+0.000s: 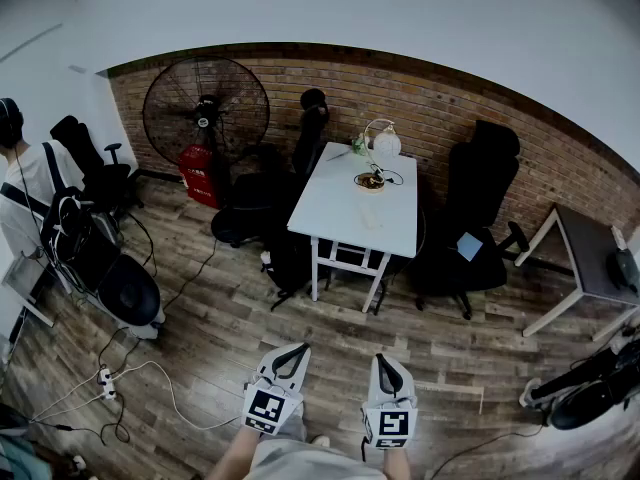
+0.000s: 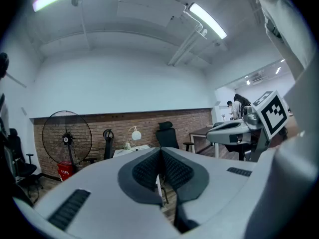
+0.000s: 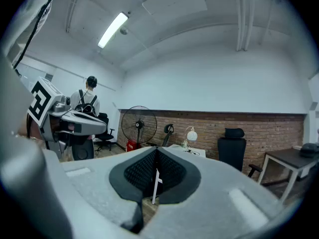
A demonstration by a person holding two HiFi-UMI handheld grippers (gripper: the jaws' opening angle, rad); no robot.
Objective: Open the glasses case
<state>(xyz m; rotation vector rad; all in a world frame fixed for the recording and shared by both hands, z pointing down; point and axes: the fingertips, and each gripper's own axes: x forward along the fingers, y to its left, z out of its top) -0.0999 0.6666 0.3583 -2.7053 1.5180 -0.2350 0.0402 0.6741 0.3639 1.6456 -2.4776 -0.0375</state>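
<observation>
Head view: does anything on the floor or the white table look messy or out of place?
Only on the wooden floor: a power strip and white cable sprawl loose at lower left, a possible trip hazard. The white table looks tidy.

Left tongs (image 1: 292,354) and right tongs (image 1: 385,364) both closed, empty.

Small things (image 1: 370,180) on the white table (image 1: 352,218), by the lamp (image 1: 386,145): too small to identify from the head view. Person (image 1: 22,183) at left is cut by the frame edge. Dark desk (image 1: 590,258) at right is clipped too. Wearer's forearm (image 1: 232,456) is cut off at the bottom.
</observation>
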